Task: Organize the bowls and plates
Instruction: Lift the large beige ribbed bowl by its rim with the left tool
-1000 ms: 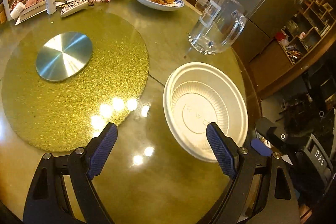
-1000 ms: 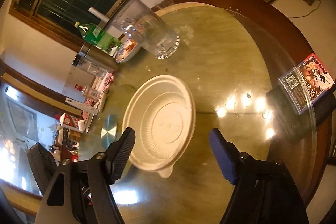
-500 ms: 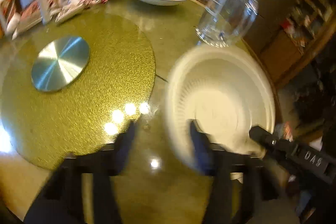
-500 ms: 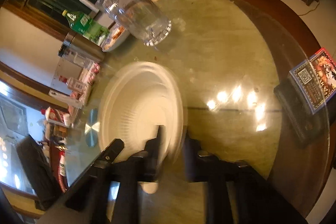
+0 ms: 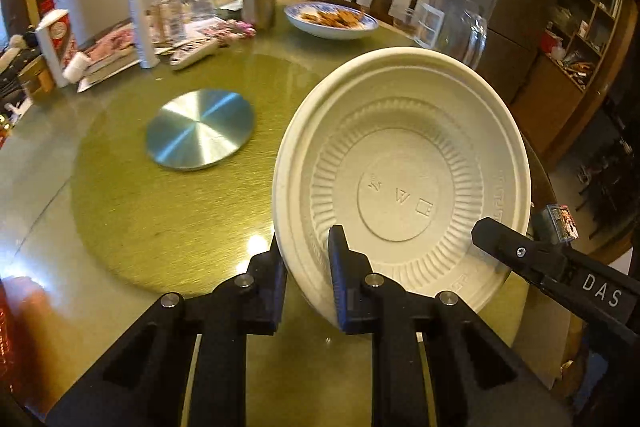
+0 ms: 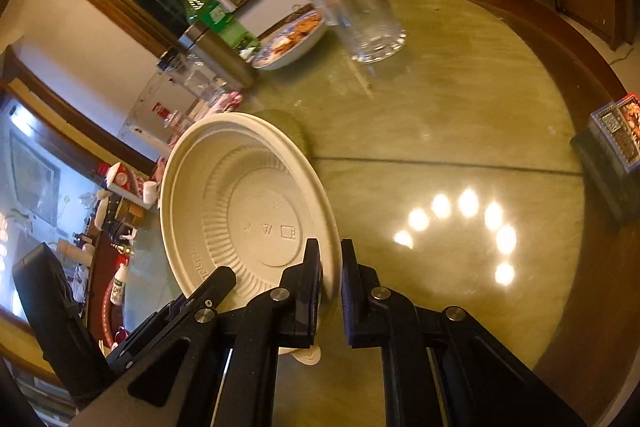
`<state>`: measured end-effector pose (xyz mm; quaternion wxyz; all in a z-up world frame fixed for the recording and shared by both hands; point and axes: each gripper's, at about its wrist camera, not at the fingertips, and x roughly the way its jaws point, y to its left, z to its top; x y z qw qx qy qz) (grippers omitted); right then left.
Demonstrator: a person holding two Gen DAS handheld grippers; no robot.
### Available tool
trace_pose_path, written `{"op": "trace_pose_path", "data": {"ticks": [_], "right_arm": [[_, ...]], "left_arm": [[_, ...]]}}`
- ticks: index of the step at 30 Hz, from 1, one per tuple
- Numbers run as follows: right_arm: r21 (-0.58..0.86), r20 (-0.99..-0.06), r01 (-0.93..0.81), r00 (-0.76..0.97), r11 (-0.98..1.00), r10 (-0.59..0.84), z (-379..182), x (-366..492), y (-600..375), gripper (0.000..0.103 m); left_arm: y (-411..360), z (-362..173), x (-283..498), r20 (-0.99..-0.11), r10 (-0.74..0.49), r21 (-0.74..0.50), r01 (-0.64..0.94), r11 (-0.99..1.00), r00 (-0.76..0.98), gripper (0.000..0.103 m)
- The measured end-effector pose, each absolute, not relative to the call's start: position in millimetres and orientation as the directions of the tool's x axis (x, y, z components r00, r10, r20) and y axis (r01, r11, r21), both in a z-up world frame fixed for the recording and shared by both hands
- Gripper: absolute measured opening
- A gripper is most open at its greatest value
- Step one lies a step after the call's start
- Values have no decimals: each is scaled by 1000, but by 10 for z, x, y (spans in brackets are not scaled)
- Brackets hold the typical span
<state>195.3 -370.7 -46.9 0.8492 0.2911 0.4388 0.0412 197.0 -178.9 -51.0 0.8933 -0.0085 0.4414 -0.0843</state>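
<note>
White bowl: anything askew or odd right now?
Yes. The white bowl is tilted steeply, its inside facing the left wrist camera, with both the left gripper and right gripper shut on its rim. No spill or damage visible.

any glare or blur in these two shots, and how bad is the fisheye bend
Left wrist view: sharp on the white ribbed disposable bowl, blown-out glare at the far left edge, a small highlight on the green glass tabletop; the edges bow strongly. Right wrist view: a cluster of bright lamp reflections on the tabletop; the clear glass jug looks slightly smeared, and the table rim curves heavily.
</note>
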Motion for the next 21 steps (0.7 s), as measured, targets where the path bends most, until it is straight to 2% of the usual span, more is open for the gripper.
{"op": "trace_pose_path", "data": {"ticks": [9,21], "right_arm": [[520,-703,111,620,847,350,-437,1828,-3190,9],[518,-676,46,634,854,376,-492,1770,-2764,9]], "left_arm": [[-1240,-524,1790,-766,-117,-96,67,993,632,17],[-884,-542,1591,-746,-72,-99,-3,995,662,17]]}}
